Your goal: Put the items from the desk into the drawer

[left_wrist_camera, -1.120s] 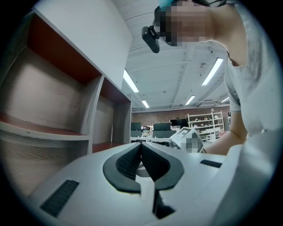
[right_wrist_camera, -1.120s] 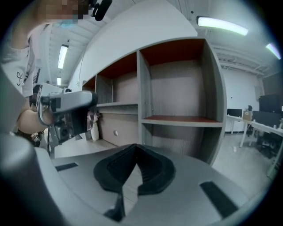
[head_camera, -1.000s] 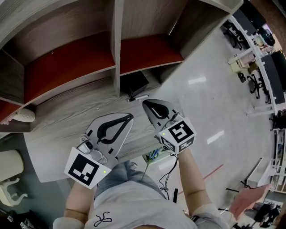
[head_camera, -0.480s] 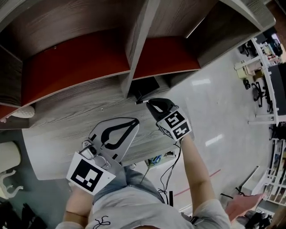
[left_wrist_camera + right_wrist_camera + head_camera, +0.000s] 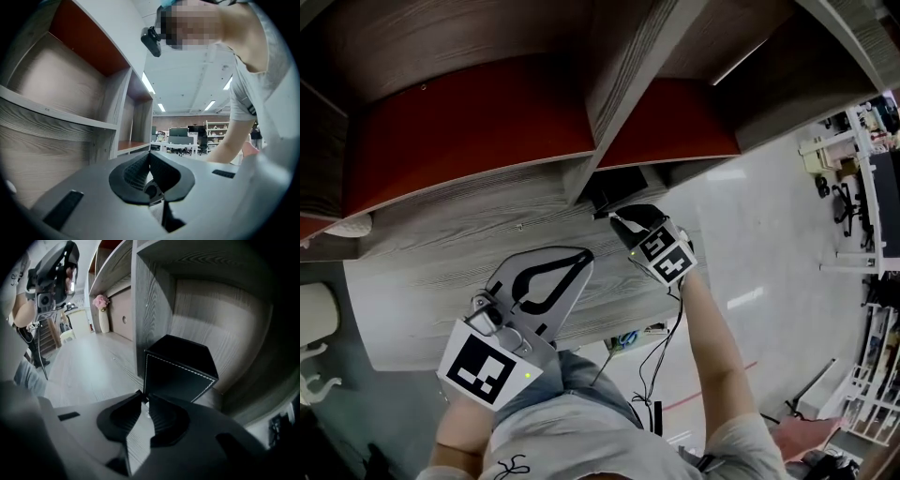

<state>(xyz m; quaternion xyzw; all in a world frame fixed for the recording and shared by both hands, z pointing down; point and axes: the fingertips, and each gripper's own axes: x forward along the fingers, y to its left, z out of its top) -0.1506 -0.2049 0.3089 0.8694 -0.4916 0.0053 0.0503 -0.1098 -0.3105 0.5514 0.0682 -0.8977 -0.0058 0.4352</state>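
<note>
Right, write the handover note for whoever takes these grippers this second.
Left gripper: jaws together, nothing between them, held over the desk near its front edge.
Right gripper: jaws together, tips low at the desk right in front of the black box, which sits under the shelf unit. A small pale bit shows at the tips; I can't tell what it is or whether it is gripped.
Done: nothing visibly stowed, and no drawer is in view.
Left: move the box into the drawer, along with anything else on the desk.
</note>
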